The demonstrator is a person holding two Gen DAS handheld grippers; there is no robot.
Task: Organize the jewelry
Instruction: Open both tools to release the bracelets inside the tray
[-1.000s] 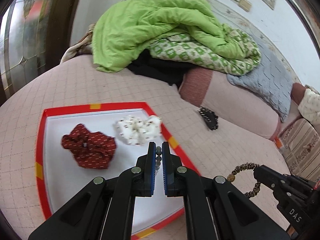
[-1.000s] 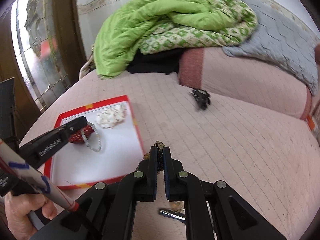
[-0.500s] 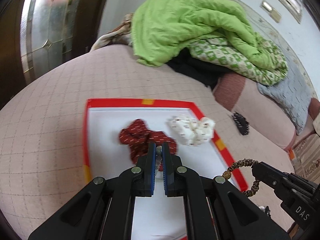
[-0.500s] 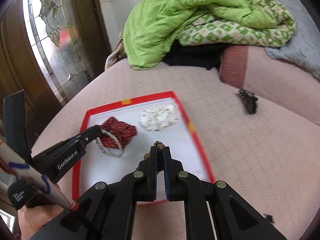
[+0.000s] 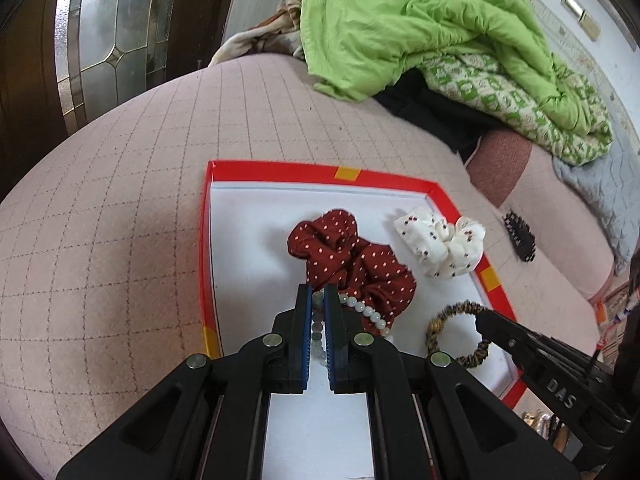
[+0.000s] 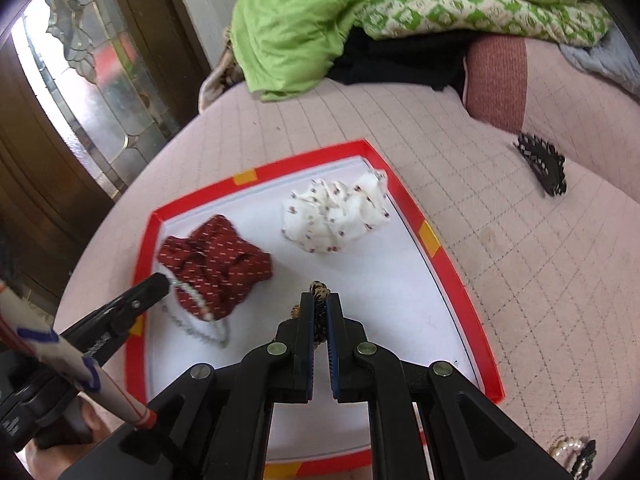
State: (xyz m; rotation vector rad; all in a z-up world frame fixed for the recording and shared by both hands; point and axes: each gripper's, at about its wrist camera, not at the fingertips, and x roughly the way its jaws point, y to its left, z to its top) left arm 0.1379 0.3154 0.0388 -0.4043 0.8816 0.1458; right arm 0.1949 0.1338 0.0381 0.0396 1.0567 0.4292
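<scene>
A red-rimmed white tray (image 5: 280,169) (image 6: 448,256) lies on the pink quilted bed. In it are a dark red dotted scrunchie (image 5: 348,256) (image 6: 216,264) and a white scrunchie (image 5: 440,242) (image 6: 336,212). My left gripper (image 5: 318,296) (image 6: 160,280) is shut on a pale bead bracelet (image 5: 366,312) (image 6: 196,300), held over the tray beside the red scrunchie. My right gripper (image 6: 319,300) (image 5: 482,318) is shut on a brown patterned bracelet (image 5: 456,332) (image 6: 319,290), held over the tray's near middle.
A black hair claw (image 5: 520,236) (image 6: 542,162) lies on the bed right of the tray. More small jewelry (image 6: 572,452) lies at the near right. Green bedding (image 5: 420,28) is piled at the back. A glass-panelled door (image 5: 108,28) stands at the left.
Both grippers have moved left and forward over the tray, each still holding its bracelet. The tray and scrunchies now sit directly under them.
</scene>
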